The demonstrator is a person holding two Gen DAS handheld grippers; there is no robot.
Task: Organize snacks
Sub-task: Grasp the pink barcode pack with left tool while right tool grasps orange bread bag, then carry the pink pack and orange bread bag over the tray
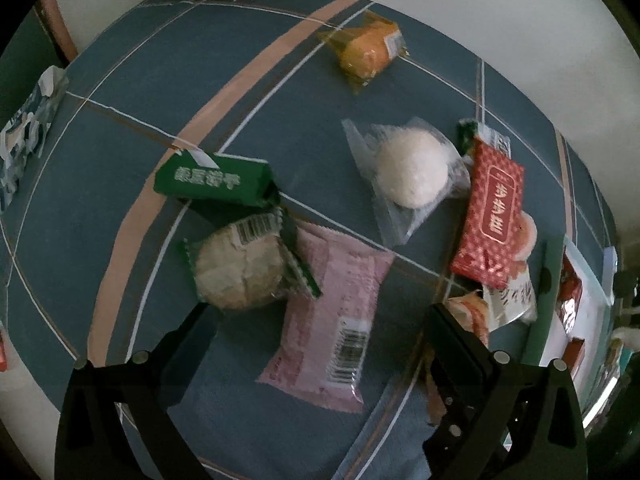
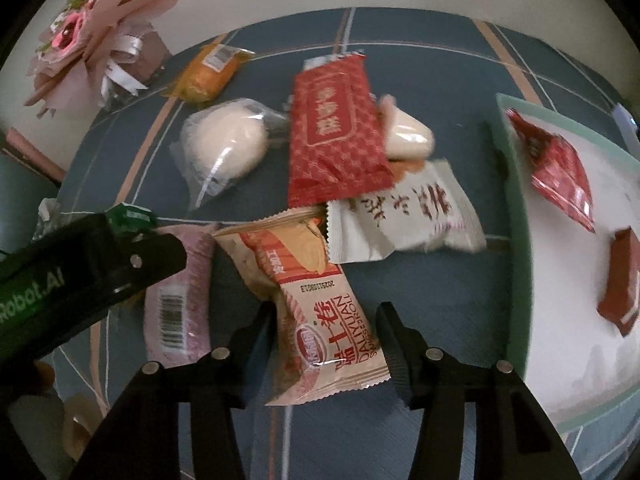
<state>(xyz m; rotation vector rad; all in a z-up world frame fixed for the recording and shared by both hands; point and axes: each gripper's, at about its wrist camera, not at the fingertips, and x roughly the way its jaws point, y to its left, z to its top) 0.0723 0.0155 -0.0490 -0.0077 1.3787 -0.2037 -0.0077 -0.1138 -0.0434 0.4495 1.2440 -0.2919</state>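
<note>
Covering the whole desk is a blue cloth (image 1: pixel 120 128) with pale and tan stripes, and the snacks lie scattered across it. Along the right edge sits a white tray (image 2: pixel 516 184) with a green rim, already holding a red packet (image 2: pixel 560 168) and a small brown box (image 2: pixel 620 280).

Near the middle, a long red wrapper (image 2: pixel 332 128) lies partly over a white wrapper with dark writing (image 2: pixel 404 216). Just left of it is a round white bun in a clear bag (image 2: pixel 224 144), and farther back an orange cake in a clear wrapper (image 2: pixel 208 72). Closer in lies a pink packet with a barcode (image 1: pixel 332 320), with a round pastry in a green-edged wrapper (image 1: pixel 240 264) resting on its left side and a green box (image 1: pixel 212 180) just behind that.

The right tongs (image 2: pixel 326 344) point steeply down with a Swiss roll packet (image 2: pixel 320 312) between the jaws. The left finger seems to touch the wrapper's edge while the right one stands just clear, though blur makes contact hard to judge; I read them as not clamped.

The left tongs (image 1: pixel 320 320) hang wide apart over the pink packet, touching nothing that I can see. A pink paper bouquet (image 2: pixel 88 40) stands at the far corner.
</note>
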